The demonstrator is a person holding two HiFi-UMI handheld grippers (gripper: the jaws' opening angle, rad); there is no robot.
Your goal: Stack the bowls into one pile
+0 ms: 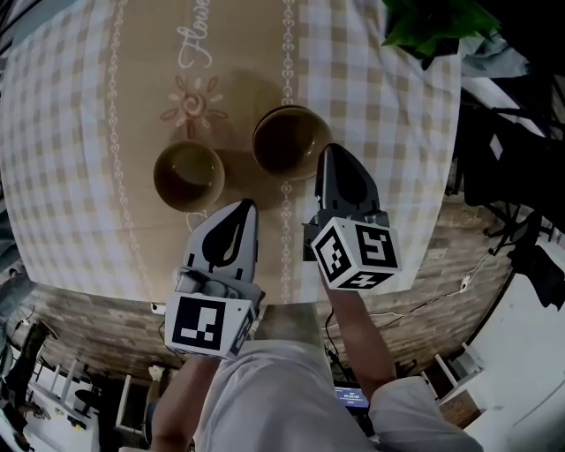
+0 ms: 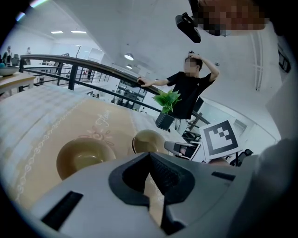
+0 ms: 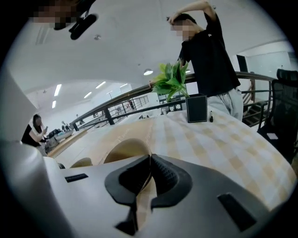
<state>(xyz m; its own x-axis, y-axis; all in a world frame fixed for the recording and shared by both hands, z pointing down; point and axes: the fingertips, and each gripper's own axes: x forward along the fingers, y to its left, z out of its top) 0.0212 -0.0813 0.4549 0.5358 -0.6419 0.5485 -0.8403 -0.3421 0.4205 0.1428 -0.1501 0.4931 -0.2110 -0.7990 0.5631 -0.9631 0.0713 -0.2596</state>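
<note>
Two tan bowls stand empty on the tan runner. In the head view the smaller bowl [image 1: 188,175] is at the left and the larger bowl [image 1: 290,141] to its right, a small gap between them. My left gripper [image 1: 249,206] hovers shut and empty just near and right of the smaller bowl [image 2: 84,155]. Beside the near right rim of the larger bowl [image 3: 125,151], my right gripper [image 1: 327,150] is shut on nothing. From the left gripper view, the larger bowl [image 2: 148,141] lies straight ahead past the closed tips [image 2: 150,154]. The right gripper view has its tips [image 3: 150,156] meeting in front of that bowl.
A checked cloth [image 1: 62,132] covers the table; its near edge [image 1: 265,296] runs under both grippers. A green plant in a black pot [image 3: 195,108] stands at the far right corner [image 1: 433,26]. A person in black [image 2: 188,93] stands beyond the table by a railing.
</note>
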